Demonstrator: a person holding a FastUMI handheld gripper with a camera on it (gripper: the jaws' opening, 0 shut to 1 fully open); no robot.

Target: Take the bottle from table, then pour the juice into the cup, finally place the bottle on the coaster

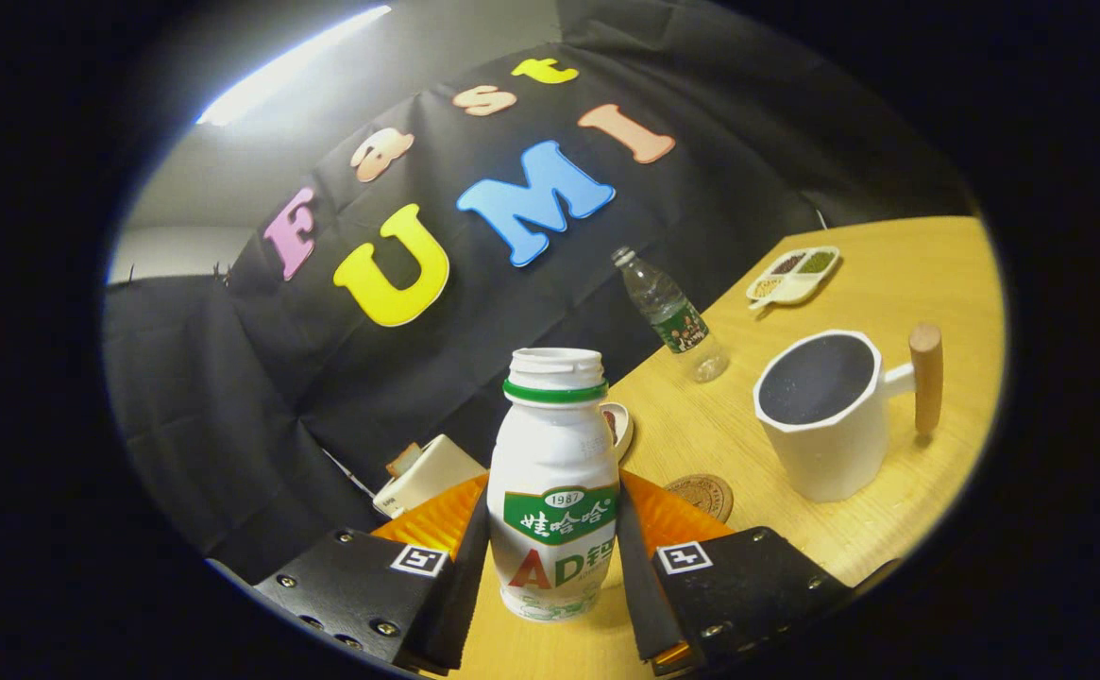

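Gripping bottle [554, 491] between claw [552, 557] fingers, cup [823, 425] beyond.

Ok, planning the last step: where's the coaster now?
The coaster lies on the table just beyond the right finger, between the held bottle and the white cup.

Gripper [554, 567]: two dark angular finger blocks with visible screw heads, each topped by a square black-and-white marker tag.

white bottle [554, 491] green-banded, white cup [823, 430] dark inside, yellow wood-grain table [889, 274]
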